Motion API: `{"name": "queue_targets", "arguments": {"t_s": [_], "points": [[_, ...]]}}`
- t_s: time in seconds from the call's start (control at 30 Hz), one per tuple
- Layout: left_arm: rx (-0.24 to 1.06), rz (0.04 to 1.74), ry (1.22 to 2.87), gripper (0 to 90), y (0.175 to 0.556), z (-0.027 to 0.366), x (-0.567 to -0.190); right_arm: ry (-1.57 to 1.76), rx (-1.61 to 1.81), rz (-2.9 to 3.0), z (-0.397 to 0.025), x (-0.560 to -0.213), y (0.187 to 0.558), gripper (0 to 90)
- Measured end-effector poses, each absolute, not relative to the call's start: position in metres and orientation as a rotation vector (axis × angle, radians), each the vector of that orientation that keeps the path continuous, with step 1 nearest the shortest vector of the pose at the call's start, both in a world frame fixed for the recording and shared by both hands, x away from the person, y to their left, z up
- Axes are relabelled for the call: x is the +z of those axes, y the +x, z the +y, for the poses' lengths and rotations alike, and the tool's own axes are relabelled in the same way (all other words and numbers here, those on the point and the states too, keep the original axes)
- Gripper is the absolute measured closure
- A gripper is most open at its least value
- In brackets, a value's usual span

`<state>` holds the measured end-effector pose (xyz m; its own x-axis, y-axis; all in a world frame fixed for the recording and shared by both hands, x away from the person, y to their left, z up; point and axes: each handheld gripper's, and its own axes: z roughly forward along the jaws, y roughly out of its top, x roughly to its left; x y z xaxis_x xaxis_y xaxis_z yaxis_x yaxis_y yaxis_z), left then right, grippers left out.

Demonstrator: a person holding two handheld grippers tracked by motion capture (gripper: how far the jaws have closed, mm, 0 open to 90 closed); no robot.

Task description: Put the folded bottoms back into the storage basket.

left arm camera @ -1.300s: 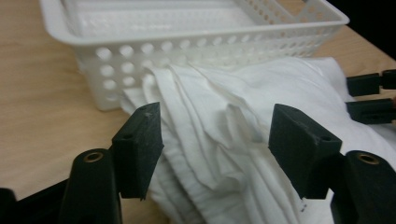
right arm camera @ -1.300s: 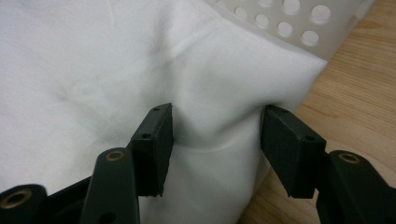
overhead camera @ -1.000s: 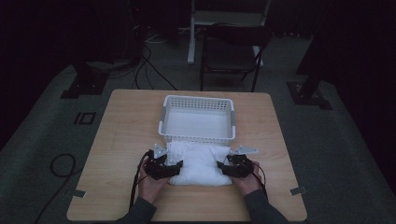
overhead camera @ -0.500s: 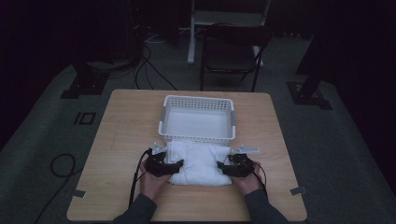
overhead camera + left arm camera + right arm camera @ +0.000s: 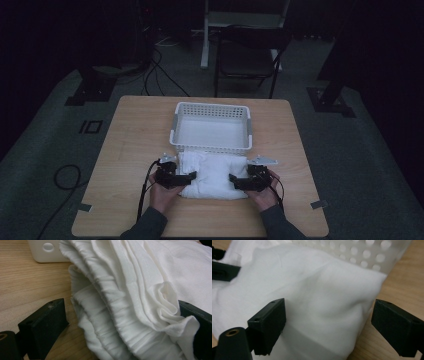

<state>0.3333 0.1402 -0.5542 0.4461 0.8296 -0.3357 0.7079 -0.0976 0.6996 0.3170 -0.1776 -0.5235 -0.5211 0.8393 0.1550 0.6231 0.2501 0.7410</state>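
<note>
A folded white cloth (image 5: 212, 175) lies on the wooden table (image 5: 130, 135) just in front of a white perforated basket (image 5: 211, 127). My left gripper (image 5: 187, 177) is at the cloth's left end, my right gripper (image 5: 235, 181) at its right end. In the left gripper view the layered folds of the cloth (image 5: 130, 302) sit between the wide-apart jaws of the left gripper (image 5: 120, 325), which is open. In the right gripper view the cloth (image 5: 312, 295) lies smooth between the spread jaws of the right gripper (image 5: 332, 325), also open.
The basket is empty, and its wall (image 5: 362, 255) stands right behind the cloth. A dark chair (image 5: 250, 55) and floor cables (image 5: 160, 65) lie beyond the table. Bare wood stretches to the left and right of the cloth.
</note>
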Motion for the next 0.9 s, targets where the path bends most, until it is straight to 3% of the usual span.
{"name": "queue_targets", "arguments": {"t_s": [0.4,0.7,0.9], "points": [[0.159,1.273,1.874,4.0,0.334,0.137,-0.554,1.581,1.222,2.307,-0.189,-0.548,0.331,11.8],[0.076,1.241,1.872,16.5,0.335,0.138,-0.553,1.634,1.385,2.33,-0.193,-0.552,0.333,31.6],[0.036,1.243,1.856,34.1,0.332,0.137,-0.55,1.698,1.46,2.342,-0.195,-0.555,0.337,44.0]]}}
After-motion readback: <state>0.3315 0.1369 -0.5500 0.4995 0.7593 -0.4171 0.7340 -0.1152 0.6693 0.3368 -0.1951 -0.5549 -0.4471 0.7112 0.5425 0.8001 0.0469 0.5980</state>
